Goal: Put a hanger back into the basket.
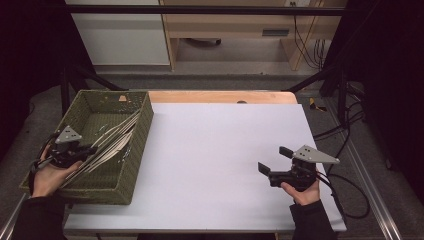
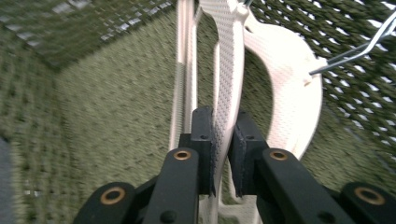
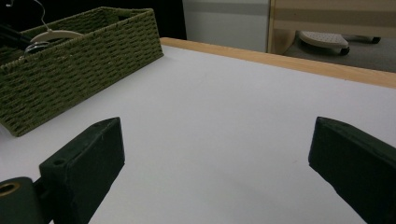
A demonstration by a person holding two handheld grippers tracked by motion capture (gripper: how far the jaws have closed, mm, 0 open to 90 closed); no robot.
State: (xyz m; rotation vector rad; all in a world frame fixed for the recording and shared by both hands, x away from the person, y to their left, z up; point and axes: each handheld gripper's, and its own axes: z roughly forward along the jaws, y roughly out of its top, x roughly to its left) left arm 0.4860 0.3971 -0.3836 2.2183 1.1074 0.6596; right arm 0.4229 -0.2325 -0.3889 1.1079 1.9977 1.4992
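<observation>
Several white clothes hangers lie slanted in a green woven basket at the table's left. My left gripper reaches into the basket from its near left corner. In the left gripper view its jaws stand narrow, with the pads against both sides of one textured white hanger arm. A wire hook crosses at the upper right. My right gripper rests low over the white table top at the right, open with nothing between its fingers.
The basket shows far left in the right gripper view, a hanger poking over its rim. A wooden strip runs along the table's far edge. Cables hang off the right side.
</observation>
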